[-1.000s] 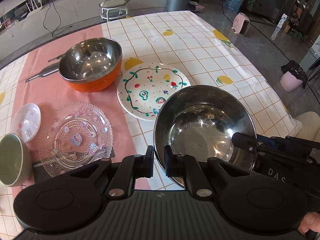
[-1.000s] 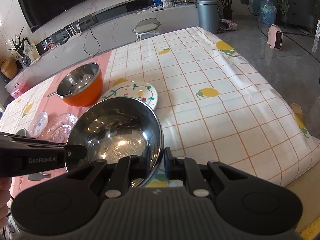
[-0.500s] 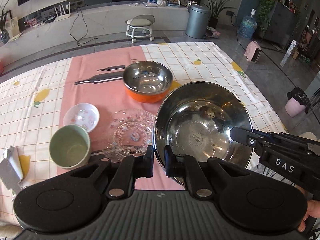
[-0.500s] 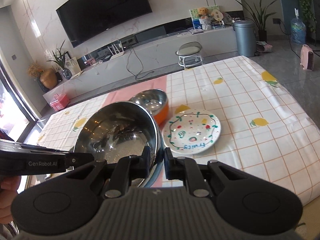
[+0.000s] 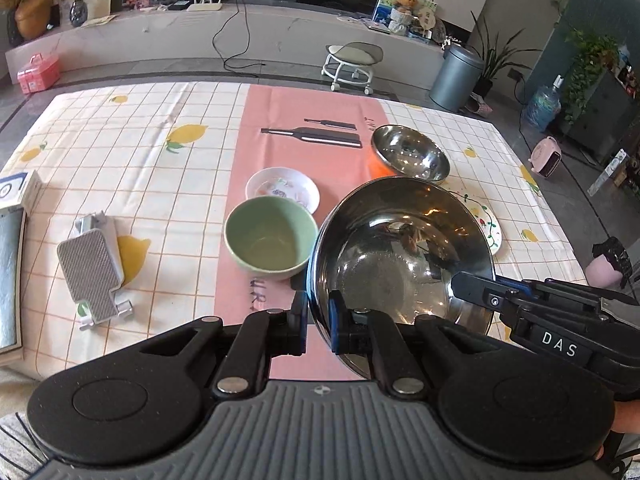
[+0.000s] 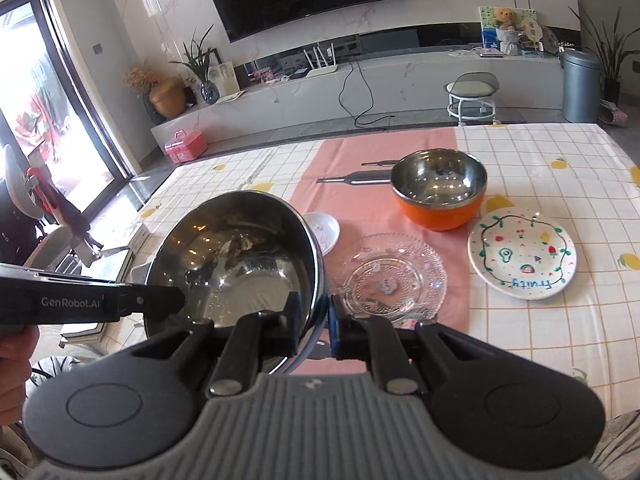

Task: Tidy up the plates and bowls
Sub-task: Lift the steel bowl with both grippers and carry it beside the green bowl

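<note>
A large steel bowl [image 5: 400,264] [image 6: 236,260] hangs above the table, held by its rim from two sides. My left gripper [image 5: 318,316] is shut on its near-left rim, and my right gripper [image 6: 314,320] is shut on the opposite rim. Each gripper shows in the other's view as a dark arm. On the pink runner stand a green bowl [image 5: 270,236], a small floral saucer [image 5: 282,190] [image 6: 324,228], an orange bowl with steel lining [image 5: 408,156] [image 6: 438,188] and a clear glass plate [image 6: 390,280]. A painted white plate [image 6: 522,254] [image 5: 486,222] lies on the checked cloth.
A silver phone stand [image 5: 94,276] and a white box [image 5: 18,196] lie on the table's left side. The tablecloth [image 5: 140,160] reaches the table's edges. Beyond the table stand a white stool [image 5: 352,66], a grey bin [image 5: 456,78] and a low TV bench.
Both grippers have carried the steel bowl to the left over the table and lifted it, from above the painted plate to beside the green bowl. The grips have not changed.
</note>
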`<state>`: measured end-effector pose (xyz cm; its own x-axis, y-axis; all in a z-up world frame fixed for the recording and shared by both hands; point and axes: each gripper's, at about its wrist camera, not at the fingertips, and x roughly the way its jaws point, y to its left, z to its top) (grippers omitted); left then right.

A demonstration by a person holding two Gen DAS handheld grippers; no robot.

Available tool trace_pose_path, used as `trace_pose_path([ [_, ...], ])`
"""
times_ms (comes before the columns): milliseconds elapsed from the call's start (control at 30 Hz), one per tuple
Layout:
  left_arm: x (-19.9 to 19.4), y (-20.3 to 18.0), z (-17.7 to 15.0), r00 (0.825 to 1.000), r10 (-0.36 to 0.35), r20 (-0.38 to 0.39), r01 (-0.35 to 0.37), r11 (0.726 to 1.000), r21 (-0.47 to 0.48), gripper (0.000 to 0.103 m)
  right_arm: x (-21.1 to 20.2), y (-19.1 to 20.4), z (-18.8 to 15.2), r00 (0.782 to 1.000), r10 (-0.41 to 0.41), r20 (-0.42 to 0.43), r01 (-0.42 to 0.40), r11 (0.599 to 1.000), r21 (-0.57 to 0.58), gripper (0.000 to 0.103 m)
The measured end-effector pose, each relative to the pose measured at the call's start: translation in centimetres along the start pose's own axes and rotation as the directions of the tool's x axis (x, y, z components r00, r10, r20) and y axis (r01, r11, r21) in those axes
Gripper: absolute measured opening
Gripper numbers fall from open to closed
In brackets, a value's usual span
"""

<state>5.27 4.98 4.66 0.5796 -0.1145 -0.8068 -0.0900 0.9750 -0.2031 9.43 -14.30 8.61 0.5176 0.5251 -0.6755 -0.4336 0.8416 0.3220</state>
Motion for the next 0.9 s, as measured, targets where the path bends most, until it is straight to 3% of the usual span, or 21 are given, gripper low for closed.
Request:
trace_pose_path([
  [167, 1.2, 2.4, -1.1, 0.999, -0.015, -0.035, 0.013, 0.999, -0.048, 0.011, 1.8, 1.5, -0.6, 0.998, -0.004, -0.055, 0.002, 0.999, -0.037, 0.012],
  [500, 3.2, 4.1, -3.4, 0.992, 0.029, -0.121, -0.029, 1.000, 0.001, 0.011, 4.7, 2.5, -2.4, 0.986, -0.016, -0.168, 0.004, 0.997, -0.072, 0.012],
  [667, 3.8, 4.1, -3.6, 0.989, 0.056, -0.136, -0.050, 0.998, 0.047, 0.011, 6.3, 1.8, -2.9, 0.974, 0.011, -0.225, -0.018, 0.999, -0.028, 0.012],
  [900, 4.9, 4.7, -3.9, 0.982, 0.051, -0.181, -0.046, 0.998, 0.032, 0.012, 7.6, 1.8, -3.6, 0.966, 0.011, -0.259, -0.019, 0.999, -0.027, 0.012],
])
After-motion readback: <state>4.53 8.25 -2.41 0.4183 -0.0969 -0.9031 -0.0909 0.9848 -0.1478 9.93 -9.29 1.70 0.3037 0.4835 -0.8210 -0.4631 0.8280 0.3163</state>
